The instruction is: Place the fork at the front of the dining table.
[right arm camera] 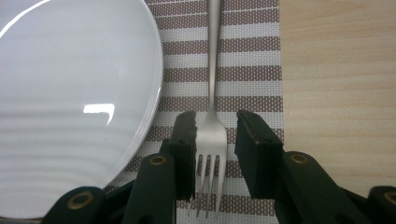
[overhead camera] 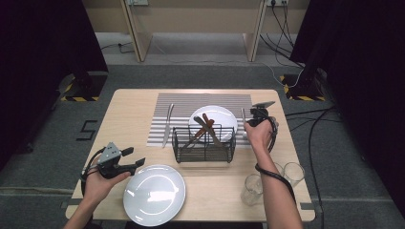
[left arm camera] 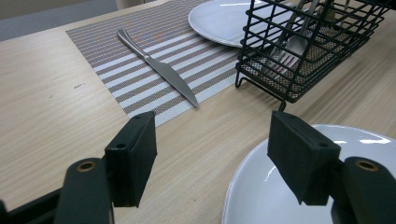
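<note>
A silver fork [right arm camera: 213,70] lies flat on the striped placemat [right arm camera: 252,60], just right of a white plate [right arm camera: 70,93]. My right gripper [right arm camera: 215,135] straddles the fork's head, its jaws open with a gap on the right side. In the high view the right gripper [overhead camera: 258,114] is at the placemat's right edge, over the fork [overhead camera: 243,117]. My left gripper [overhead camera: 138,162] stands open and empty at the table's front left, beside a second white plate [overhead camera: 154,193]. In its own view the left gripper [left arm camera: 212,154] frames bare wood and that plate's rim [left arm camera: 261,196].
A black wire basket [overhead camera: 204,143] with several utensils stands mid-table in front of the far plate [overhead camera: 222,117]. A table knife [overhead camera: 168,125] lies on the placemat's left side. Two clear glasses [overhead camera: 252,189] [overhead camera: 293,172] stand at the front right.
</note>
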### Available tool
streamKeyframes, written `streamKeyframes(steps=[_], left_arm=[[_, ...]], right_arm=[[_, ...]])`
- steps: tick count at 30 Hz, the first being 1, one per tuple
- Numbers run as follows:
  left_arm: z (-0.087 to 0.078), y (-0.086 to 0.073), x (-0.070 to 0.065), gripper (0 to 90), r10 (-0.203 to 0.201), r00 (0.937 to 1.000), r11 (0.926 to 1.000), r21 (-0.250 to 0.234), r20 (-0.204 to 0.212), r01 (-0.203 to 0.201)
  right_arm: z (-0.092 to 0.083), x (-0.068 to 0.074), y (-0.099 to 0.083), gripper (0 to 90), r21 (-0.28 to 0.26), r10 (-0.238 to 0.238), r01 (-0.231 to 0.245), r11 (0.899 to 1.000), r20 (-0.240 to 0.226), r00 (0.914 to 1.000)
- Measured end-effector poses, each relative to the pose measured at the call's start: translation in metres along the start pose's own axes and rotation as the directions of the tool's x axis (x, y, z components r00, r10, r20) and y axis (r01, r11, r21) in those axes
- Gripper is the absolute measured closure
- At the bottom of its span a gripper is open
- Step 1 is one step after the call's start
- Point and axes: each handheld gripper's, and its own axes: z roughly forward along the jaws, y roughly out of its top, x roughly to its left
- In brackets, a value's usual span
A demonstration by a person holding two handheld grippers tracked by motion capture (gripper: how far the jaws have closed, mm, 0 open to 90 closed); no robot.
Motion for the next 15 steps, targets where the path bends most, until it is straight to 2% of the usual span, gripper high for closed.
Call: streamKeyframes(steps=[15], left_arm=[[0.000, 0.001, -0.001, 32.4, -0.001, 1.0000, 1.0000, -0.001, 0.001, 0.001]], right_arm=[[-0.013, 0.000, -0.003, 64.8, 0.003, 0.000, 0.000, 1.000, -0.023, 0.9997]])
